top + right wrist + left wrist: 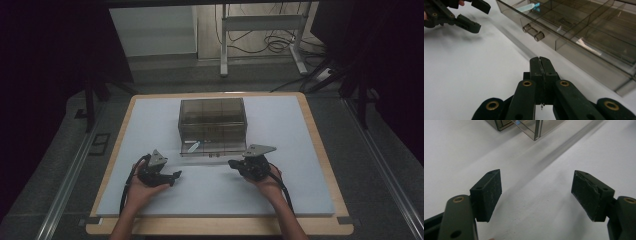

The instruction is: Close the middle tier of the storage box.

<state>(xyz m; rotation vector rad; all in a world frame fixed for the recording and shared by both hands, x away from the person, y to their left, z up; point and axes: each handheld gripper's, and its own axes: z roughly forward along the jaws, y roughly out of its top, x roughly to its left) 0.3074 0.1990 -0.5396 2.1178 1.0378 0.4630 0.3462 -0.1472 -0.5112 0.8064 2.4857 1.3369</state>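
White mat (150,125), drawer (554,37) ajar: right gripper (541,62), clamped empty, should nudge handle (533,32) at 11 o'clock; left gripper (536,192) gapes empty.

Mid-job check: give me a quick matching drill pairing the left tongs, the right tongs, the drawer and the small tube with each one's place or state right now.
Things:
1. left tongs
2. right tongs
3. drawer
4. small tube

States or places:
a. pulled a little way out of the smoky clear box
b. jaws shut, nothing between them
c. jaws wide apart over the white mat
d. lying in the drawer, blue at one end

Pairs: 1-c, 2-b, 3-a, 4-d
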